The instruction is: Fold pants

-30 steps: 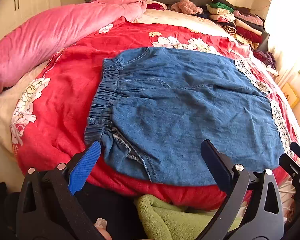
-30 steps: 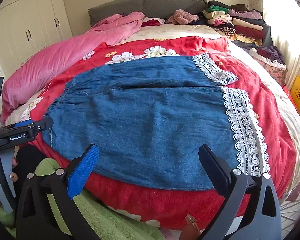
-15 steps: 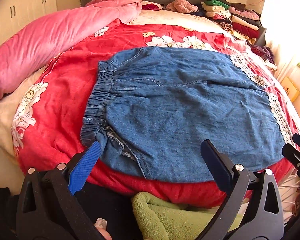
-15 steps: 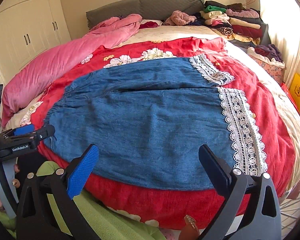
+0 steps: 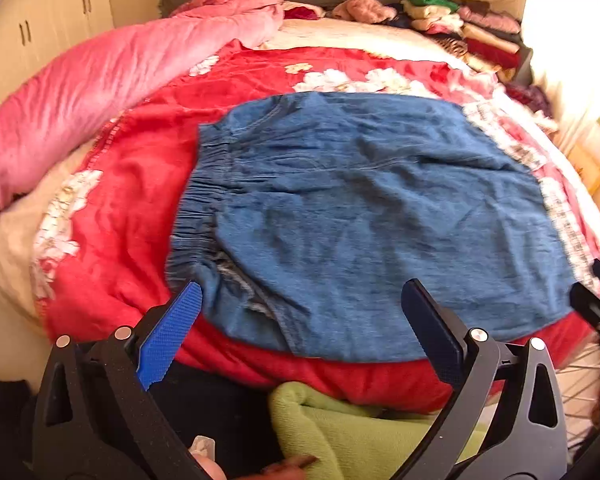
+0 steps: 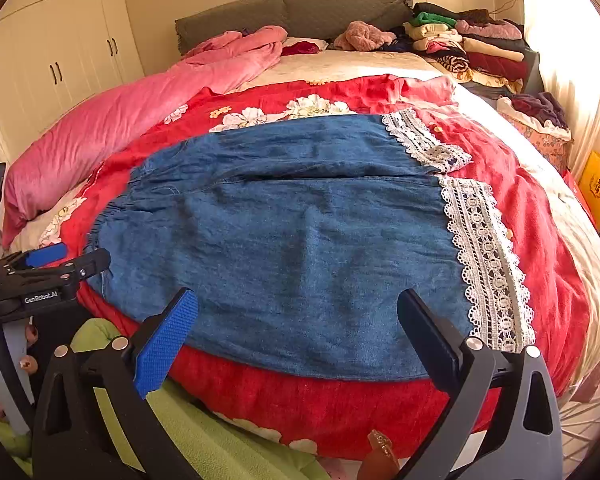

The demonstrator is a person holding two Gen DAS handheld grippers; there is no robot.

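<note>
Blue denim pants (image 5: pixel 360 216) with white lace cuffs (image 6: pixel 484 256) lie flat across the red floral bedspread (image 5: pixel 132 200), elastic waistband (image 5: pixel 198 208) to the left, legs to the right; they fill the right wrist view too (image 6: pixel 292 240). My left gripper (image 5: pixel 300 332) is open and empty, hovering at the near edge by the waistband corner. My right gripper (image 6: pixel 296 340) is open and empty above the near edge of the lower leg, left of the lace cuff. The left gripper also shows in the right wrist view (image 6: pixel 56 268).
A pink quilt (image 6: pixel 112 120) lies along the bed's left side. Stacks of folded clothes (image 6: pixel 468 44) sit at the far right by the grey headboard (image 6: pixel 300 8). A green cloth (image 5: pixel 360 432) is below the bed edge. White wardrobes (image 6: pixel 40 60) stand left.
Both grippers have drawn back slightly and risen, so the pants appear a little farther off. Both stay open. The pants have not moved.
</note>
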